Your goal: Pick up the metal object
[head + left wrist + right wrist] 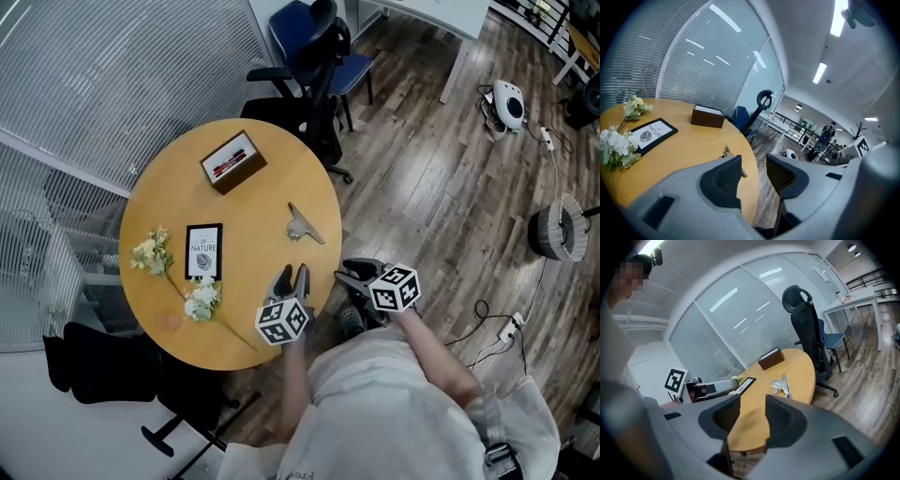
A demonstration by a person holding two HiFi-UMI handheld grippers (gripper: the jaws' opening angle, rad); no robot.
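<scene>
Metal object [305, 226] was seen lying flat on the round wooden desk [262, 202], close to the rim on the right of the head view and touched by neither tool. The left tool [292, 274] was held low over the near part of the desk, short of the object, with its jaws aimed toward it. In the left gripper view the jaws were spread apart with nothing between them, and only a small part of the metal object could be seen past the tip of the left-hand jaw. The right tool [345, 273] was held just beyond the desk's rim, beside the left one, above the plank floor [422, 187]. Its jaws were likewise spread and empty, and in the right gripper view the metal object was seen beyond them on the desk, well apart from them.

Farther back on the desk a brown box [233, 161] was set, and to the left of the object a black-framed card [203, 250] was laid flat. Pale artificial flowers [200, 298] were laid beside the card, near the desk's left side. A dark office chair [319, 56] was stood at the far side of the desk.
</scene>
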